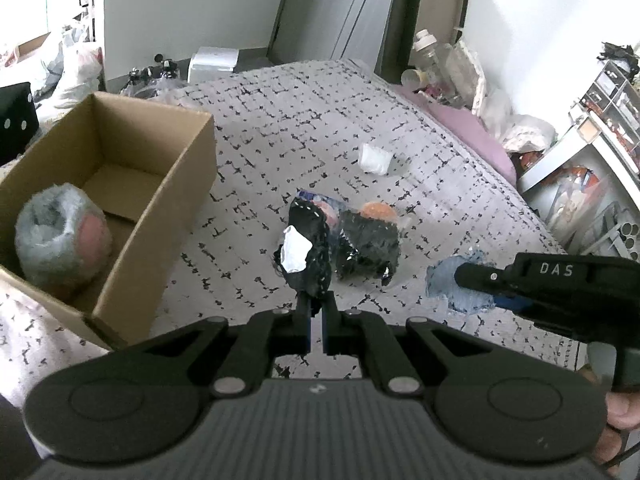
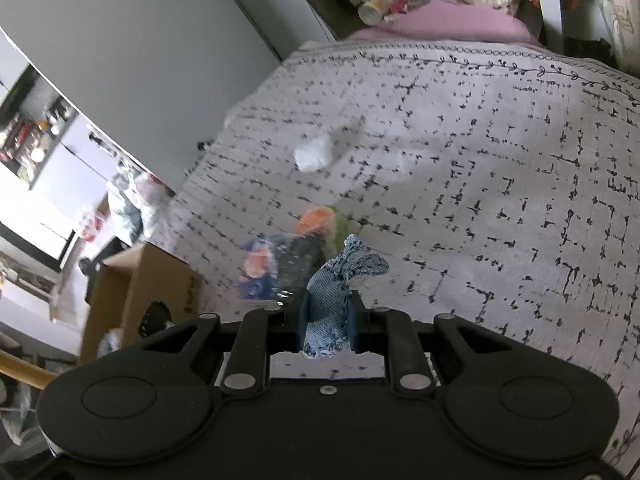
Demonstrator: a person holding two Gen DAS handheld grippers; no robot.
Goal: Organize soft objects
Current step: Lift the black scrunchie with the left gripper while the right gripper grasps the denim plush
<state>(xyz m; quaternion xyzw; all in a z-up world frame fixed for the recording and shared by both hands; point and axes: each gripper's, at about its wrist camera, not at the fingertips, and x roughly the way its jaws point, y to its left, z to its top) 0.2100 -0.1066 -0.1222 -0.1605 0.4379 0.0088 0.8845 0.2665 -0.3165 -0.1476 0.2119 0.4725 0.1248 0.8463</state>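
Note:
My left gripper is shut on a black cloth item with a white tag, held above the patterned bedspread. My right gripper is shut on a blue denim piece; it also shows in the left wrist view, with the right gripper at the right. A black wrapped bundle with orange and a blue-orange packet lie on the bed. A white soft wad lies farther back. A cardboard box at the left holds a grey-pink fluffy ball.
A lilac pillow and bottles line the bed's far right edge. Shelves with clutter stand at the right. Bags and a white box lie on the floor beyond the bed. The box also shows in the right wrist view.

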